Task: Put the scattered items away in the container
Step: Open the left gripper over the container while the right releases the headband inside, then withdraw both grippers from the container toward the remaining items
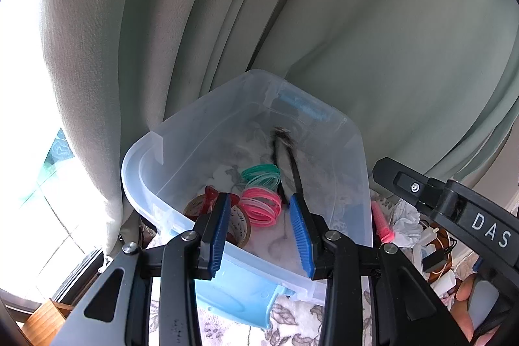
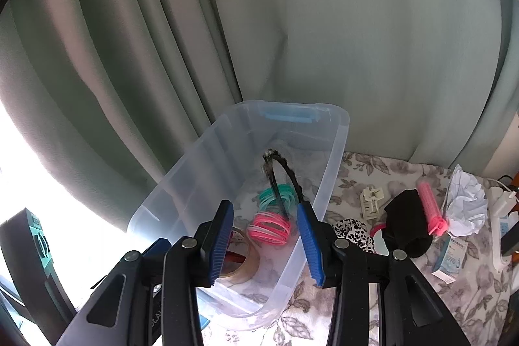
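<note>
A clear plastic bin [image 1: 201,132] [image 2: 207,164] stands on the floral cloth against the curtain. Inside lie green coil hair ties [image 1: 261,175] [image 2: 275,196], pink coil hair ties [image 1: 262,206] [image 2: 269,227], a tape roll [image 1: 238,224] [image 2: 241,261], a red item [image 1: 211,198] and a black headband [image 1: 287,158] [image 2: 280,171], blurred as if falling. My left gripper [image 1: 259,235] is open and empty above the bin's near rim. My right gripper [image 2: 266,242] is open and empty above the bin.
On the cloth right of the bin lie a black roller [image 2: 405,226], a pink roller [image 2: 429,208] [image 1: 381,221], a spotted scrunchie [image 2: 353,231], a white clip [image 2: 371,200], crumpled white paper [image 2: 464,203] and a small box [image 2: 452,255]. A blue lid [image 1: 236,304] lies under the bin's near end.
</note>
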